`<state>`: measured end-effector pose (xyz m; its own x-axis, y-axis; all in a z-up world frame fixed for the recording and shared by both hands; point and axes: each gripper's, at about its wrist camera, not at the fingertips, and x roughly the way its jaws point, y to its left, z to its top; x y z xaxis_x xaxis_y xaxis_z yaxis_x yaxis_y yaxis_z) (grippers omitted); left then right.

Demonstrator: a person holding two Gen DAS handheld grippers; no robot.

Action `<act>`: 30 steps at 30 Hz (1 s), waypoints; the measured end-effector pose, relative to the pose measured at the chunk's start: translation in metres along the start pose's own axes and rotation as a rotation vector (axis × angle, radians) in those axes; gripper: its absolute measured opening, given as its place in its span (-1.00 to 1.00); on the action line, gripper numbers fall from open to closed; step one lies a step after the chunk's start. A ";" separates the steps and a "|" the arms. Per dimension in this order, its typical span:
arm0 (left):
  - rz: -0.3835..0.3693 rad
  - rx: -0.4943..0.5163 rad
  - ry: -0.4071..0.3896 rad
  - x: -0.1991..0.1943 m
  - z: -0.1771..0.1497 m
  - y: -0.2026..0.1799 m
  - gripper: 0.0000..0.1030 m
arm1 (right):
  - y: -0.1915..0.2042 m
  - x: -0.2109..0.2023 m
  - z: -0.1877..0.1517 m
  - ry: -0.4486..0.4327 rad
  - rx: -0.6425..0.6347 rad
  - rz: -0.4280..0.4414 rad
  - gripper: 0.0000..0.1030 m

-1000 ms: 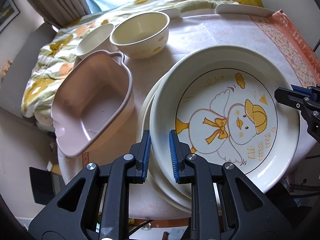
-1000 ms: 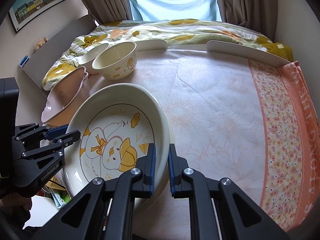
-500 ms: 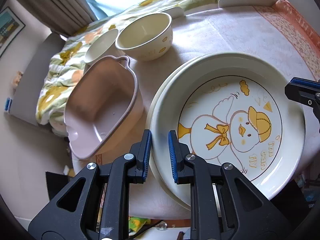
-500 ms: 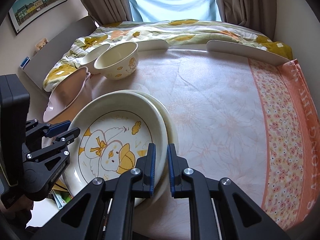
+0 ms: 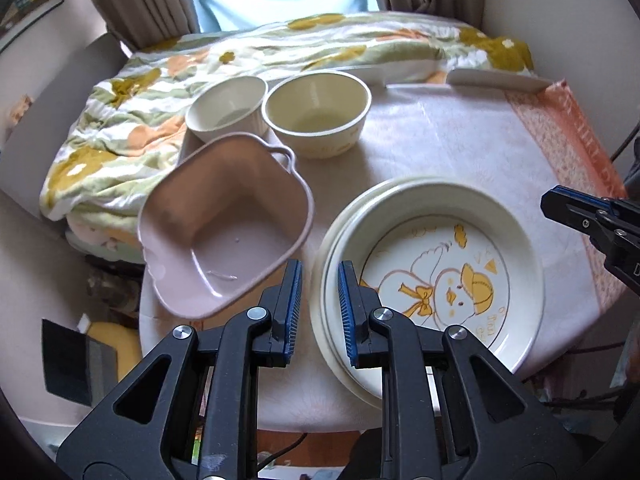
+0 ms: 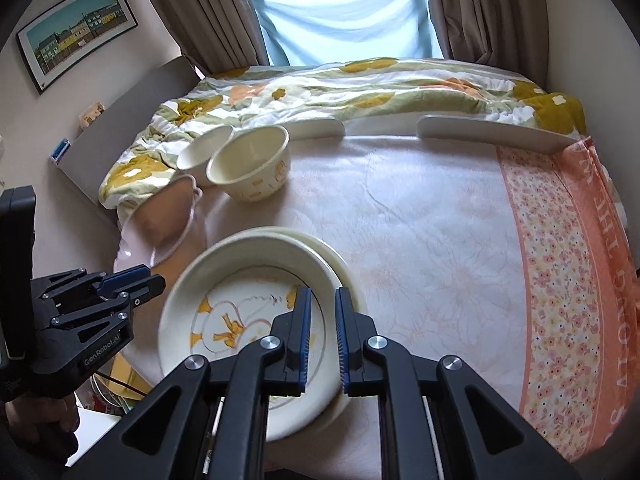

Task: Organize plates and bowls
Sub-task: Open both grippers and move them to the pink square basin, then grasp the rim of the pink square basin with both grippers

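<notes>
Duck plate [image 5: 444, 276] now sits nested on the plain plate [image 5: 332, 240] under it, near the front edge of the surface [image 5: 440, 140], w/ the lower plate's rim showing along the far and left sides. A sec ago you had it lifted and tilted, both tools pinching its rim; half a sec ago it was nearly flat. Now it's down and you've let go.

Left tool [image 5: 318, 312]: fingers parted a moderate gap, nothing between them. Its right finger hangs over the stack's left rim, the left one outside it; can't tell if it touches. Right tool [image 6: 320, 334]: same gap, holding nothing, hovering over the plate's near-right rim.

Judgement: plates step looks done, so bowls are prob next.

Outward from the stack: pink bowl [image 5: 224, 236] just left, tilted, hanging partly over the surface's left edge. Watch that one, it could slide off if bumped. Behind it, cream bowl [image 5: 316, 114] and white bowl [image 5: 226, 108] side by side at the far left, close together; contact unclear. Floral quilt [image 5: 132, 120] on the bed beyond, curtains [image 6: 208, 12] and window at back.
</notes>
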<state>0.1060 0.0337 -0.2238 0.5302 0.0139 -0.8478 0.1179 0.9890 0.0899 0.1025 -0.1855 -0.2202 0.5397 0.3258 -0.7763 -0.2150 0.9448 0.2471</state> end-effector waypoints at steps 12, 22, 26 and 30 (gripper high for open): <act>-0.003 -0.291 -0.171 -0.062 0.002 0.110 1.00 | 0.057 -0.003 0.074 -0.062 -0.127 0.129 1.00; -0.115 -0.615 -0.087 0.003 -0.029 0.164 0.77 | 0.098 0.100 0.088 0.211 -0.156 0.236 0.96; -0.122 -0.631 0.002 0.041 -0.026 0.158 0.38 | 0.113 0.143 0.086 0.306 -0.219 0.261 0.59; -0.111 -0.685 0.037 0.068 -0.025 0.159 0.02 | 0.127 0.172 0.085 0.367 -0.281 0.289 0.16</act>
<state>0.1405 0.1958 -0.2803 0.5152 -0.0999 -0.8512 -0.3929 0.8551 -0.3382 0.2371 -0.0065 -0.2731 0.1174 0.4902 -0.8637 -0.5485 0.7570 0.3551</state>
